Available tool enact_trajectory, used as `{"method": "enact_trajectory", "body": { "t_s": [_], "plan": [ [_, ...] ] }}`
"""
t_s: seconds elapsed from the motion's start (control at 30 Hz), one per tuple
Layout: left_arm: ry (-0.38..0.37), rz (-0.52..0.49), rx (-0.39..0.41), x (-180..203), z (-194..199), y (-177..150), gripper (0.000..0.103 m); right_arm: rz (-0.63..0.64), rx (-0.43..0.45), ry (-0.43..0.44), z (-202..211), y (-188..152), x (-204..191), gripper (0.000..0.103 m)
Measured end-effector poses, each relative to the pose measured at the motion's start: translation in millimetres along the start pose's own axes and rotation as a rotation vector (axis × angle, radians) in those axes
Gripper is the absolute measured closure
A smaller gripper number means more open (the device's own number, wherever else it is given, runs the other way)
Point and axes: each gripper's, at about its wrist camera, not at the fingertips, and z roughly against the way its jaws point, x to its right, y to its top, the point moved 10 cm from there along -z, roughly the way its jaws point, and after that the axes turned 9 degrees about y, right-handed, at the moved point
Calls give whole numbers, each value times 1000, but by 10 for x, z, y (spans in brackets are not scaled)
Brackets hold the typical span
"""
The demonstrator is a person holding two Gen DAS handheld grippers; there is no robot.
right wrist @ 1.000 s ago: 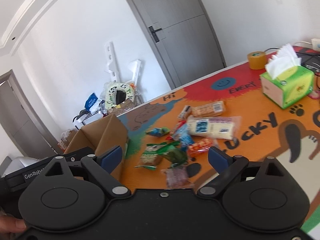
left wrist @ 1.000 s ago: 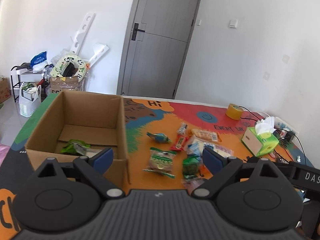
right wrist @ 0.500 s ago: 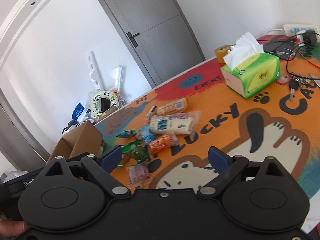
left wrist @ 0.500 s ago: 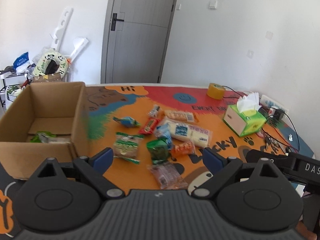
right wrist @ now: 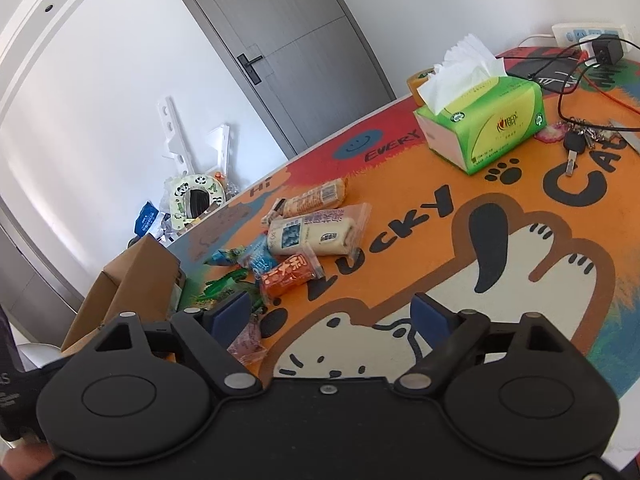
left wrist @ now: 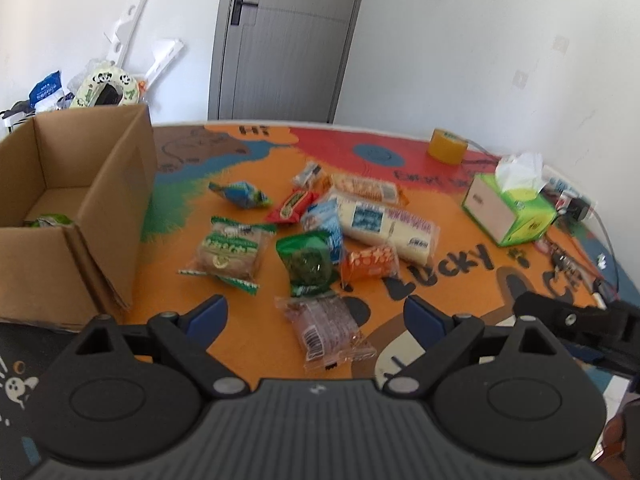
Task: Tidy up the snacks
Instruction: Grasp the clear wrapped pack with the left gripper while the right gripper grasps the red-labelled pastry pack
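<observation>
1. On the bench (left wrist: 460,280), which carries a bright orange cartoon mat, a loose pile of wrapped snacks lies just to the right of an open brown cardboard box (left wrist: 80,208).
2. Inside that box, against its near wall, sits one green-wrapped packet (left wrist: 48,221).
3. Nearest the box lies a green-and-white wrapped brown cake (left wrist: 230,251); right of it are a dark green pouch (left wrist: 308,264) and an orange crinkly packet (left wrist: 370,263).
4. Farther from the box, a long cream roll in clear plastic (left wrist: 386,230) lies beside a blue packet (left wrist: 326,224).
5. A clear packet of pinkish-brown pieces (left wrist: 326,328) lies on the near side of the pile, away from the box.
6. The left tool (left wrist: 316,314) hovers over this packet, jaws spread wide, gripping nothing.
7. The right tool (right wrist: 332,312) hangs over the mat's white cartoon paw, well right of the box; its jaws are closing with nothing between them.
8. A green tissue box (right wrist: 486,126) stands far right of the cardboard box.
</observation>
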Motion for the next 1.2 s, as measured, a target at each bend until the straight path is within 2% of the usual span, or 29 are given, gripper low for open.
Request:
{"method": "enact_trajectory", "body": {
  "t_s": [0.17,0.4,0.5,0.53,0.6,0.67,0.8,1.2],
  "plan": [
    [19,-24,-31,59,-194,-105,10,-20,-2,-16,-65,-33,111,16],
    [42,-98,-49,233,-356,-225,11,-52,-22,7,-141,-78,171,16],
    [48,-107,-55,254,-385,-265,16,-53,-23,14,-146,-73,169,16],
    [56,-112,-49,251,-384,-268,19,-51,-24,14,-151,-76,169,16],
    [72,-109,-31,221,-372,-252,42,-46,-27,11,-163,-82,171,16],
    [79,-104,-20,184,-359,-234,55,-47,-31,10,-184,-91,176,16],
    [46,-75,-18,112,-333,-220,58,-52,-45,3,-246,-128,178,16],
    [17,6,4,-190,-217,1,61,-4,-73,19,-530,-110,-88,16]
  ]
}}
